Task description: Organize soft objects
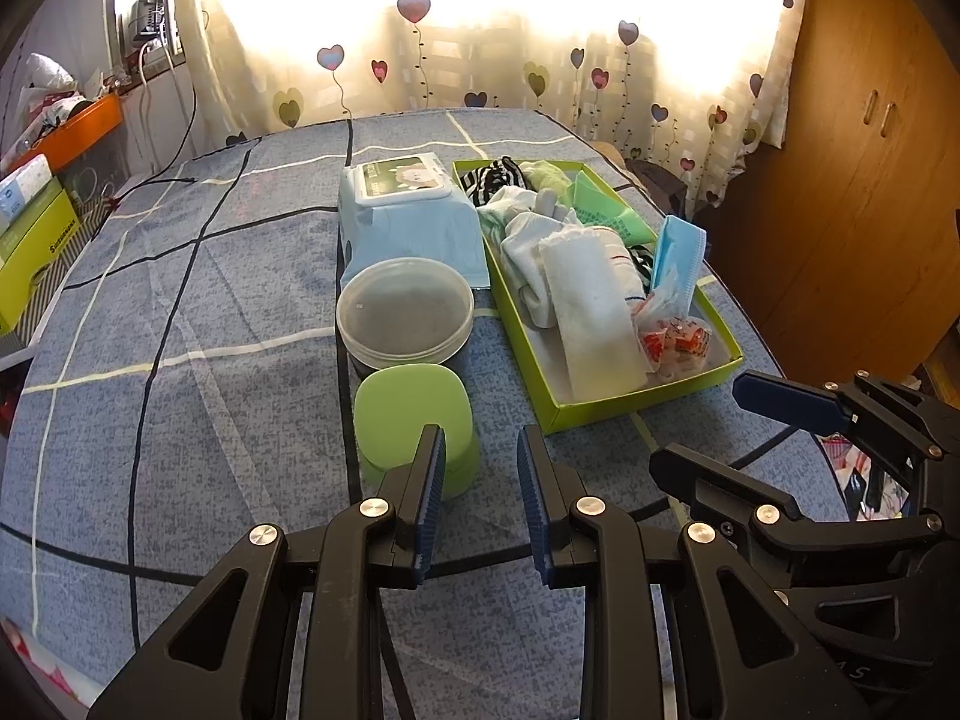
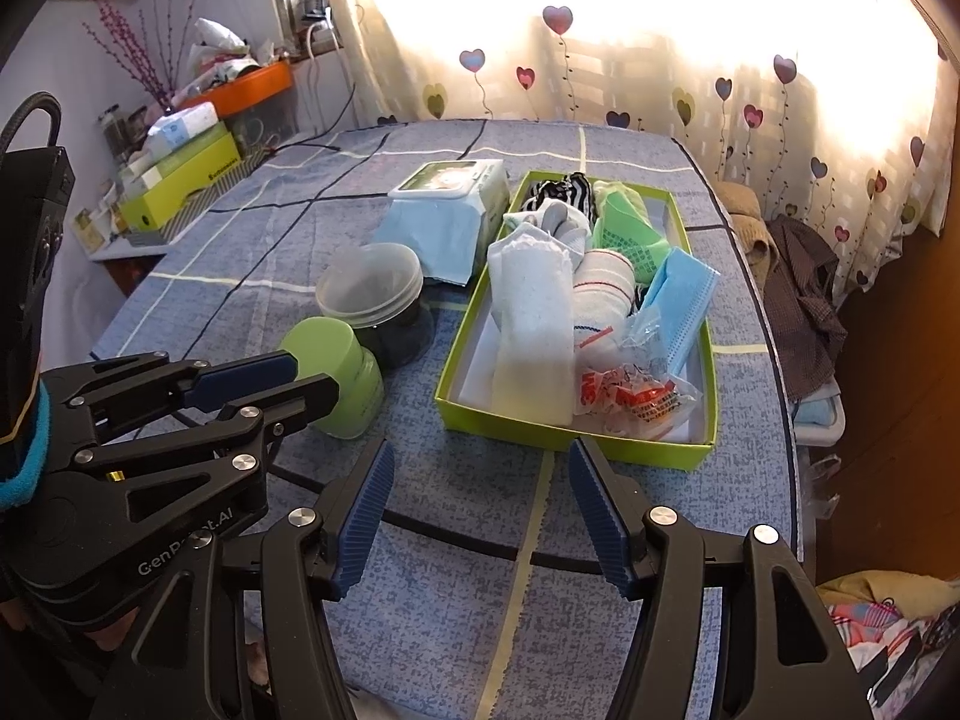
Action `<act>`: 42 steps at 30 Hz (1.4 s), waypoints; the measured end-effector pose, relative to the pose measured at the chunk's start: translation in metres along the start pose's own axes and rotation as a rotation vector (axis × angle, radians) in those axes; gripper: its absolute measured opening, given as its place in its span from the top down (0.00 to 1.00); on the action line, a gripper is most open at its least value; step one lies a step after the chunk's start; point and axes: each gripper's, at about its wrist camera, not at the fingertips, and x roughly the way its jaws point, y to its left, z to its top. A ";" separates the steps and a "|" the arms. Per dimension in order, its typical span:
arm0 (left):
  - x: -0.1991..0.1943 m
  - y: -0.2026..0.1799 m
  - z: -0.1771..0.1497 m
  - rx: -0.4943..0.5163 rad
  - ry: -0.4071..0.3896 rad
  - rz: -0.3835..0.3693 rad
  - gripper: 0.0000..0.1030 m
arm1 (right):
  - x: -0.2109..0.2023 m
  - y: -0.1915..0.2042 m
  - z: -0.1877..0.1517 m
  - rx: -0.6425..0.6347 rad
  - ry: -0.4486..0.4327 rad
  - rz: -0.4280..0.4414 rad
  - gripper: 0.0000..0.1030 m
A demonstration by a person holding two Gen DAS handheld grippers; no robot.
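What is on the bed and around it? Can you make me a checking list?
Surface: bed cover, blue with checks.
Job's things: green box holding white socks, striped sock, blue face mask, snack packet.
Clutter: wipes pack, clear-lidded jar, green container, all left of the box.
Grippers: left gripper open, empty; right gripper open, empty.
Cables: black cable lying on the cover's far left.
Surroundings: heart curtain, wooden wardrobe, cluttered side shelf.
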 end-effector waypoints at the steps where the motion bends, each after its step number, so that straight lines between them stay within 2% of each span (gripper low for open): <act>1: 0.000 0.000 0.000 0.000 0.001 -0.001 0.75 | 0.000 0.000 0.000 0.000 0.000 0.000 0.41; 42: 0.003 -0.001 0.000 0.000 0.014 -0.004 0.75 | 0.001 -0.004 0.000 0.006 0.002 0.001 0.41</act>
